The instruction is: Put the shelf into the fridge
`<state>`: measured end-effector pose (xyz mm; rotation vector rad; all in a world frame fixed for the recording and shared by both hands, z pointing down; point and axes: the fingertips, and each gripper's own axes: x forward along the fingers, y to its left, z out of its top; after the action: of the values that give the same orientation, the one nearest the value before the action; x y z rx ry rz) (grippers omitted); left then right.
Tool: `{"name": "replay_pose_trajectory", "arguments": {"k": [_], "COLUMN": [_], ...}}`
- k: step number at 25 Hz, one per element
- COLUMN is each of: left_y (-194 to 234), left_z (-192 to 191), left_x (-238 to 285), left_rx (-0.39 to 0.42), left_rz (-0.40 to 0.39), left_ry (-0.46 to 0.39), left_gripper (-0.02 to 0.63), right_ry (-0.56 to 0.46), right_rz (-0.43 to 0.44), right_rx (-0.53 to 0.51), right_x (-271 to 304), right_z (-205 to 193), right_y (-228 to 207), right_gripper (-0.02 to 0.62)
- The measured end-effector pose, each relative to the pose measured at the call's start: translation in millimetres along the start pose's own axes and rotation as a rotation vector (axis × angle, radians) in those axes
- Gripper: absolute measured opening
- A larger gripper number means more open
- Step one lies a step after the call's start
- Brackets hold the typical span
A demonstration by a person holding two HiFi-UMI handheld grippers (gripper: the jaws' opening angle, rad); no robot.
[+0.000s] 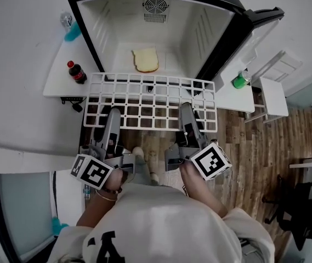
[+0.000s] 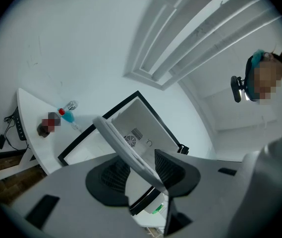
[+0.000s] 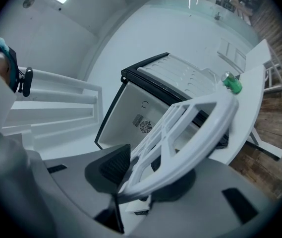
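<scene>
A white grid shelf (image 1: 153, 102) hangs level in front of the open fridge (image 1: 161, 32), its far edge at the fridge's mouth. My left gripper (image 1: 113, 115) is shut on the shelf's near edge at the left, and my right gripper (image 1: 186, 110) is shut on it at the right. In the left gripper view the shelf (image 2: 125, 145) runs edge-on between the two pads of the gripper (image 2: 141, 170). The right gripper view has the shelf (image 3: 193, 125) clamped in the gripper (image 3: 145, 175), with the fridge (image 3: 141, 110) behind it.
A slice of bread (image 1: 145, 59) lies on the fridge floor. On the white table (image 1: 60, 78) at the left stands a cola bottle (image 1: 77, 72). A green can (image 1: 240, 80) sits to the right near the open door (image 1: 257, 23). Wooden floor lies below.
</scene>
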<state>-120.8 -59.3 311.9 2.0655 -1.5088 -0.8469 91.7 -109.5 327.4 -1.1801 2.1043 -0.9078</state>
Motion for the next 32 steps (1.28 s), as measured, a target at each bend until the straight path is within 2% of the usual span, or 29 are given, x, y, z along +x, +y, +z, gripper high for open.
{"name": "replay_pose_trajectory", "arguments": {"k": [6, 12, 32], "left_y": [20.1, 36.0, 63.2], "left_z": [5.7, 8.5, 12.3], "left_x": [42.2, 71.4, 106.0], "left_rx": [-0.015, -0.025, -0.046], "left_rz": [-0.018, -0.030, -0.008], "left_ry": [0.021, 0.039, 0.036], "left_gripper": [0.140, 0.140, 0.140], "right_ry": [-0.010, -0.031, -0.019], "right_rz": [-0.044, -0.043, -0.075], "right_rx": [-0.008, -0.009, -0.007], "right_x": [38.8, 66.9, 103.8], "right_z": [6.9, 11.3, 8.1], "right_y": [-14.8, -20.1, -34.4], "right_gripper": [0.140, 0.140, 0.140]}}
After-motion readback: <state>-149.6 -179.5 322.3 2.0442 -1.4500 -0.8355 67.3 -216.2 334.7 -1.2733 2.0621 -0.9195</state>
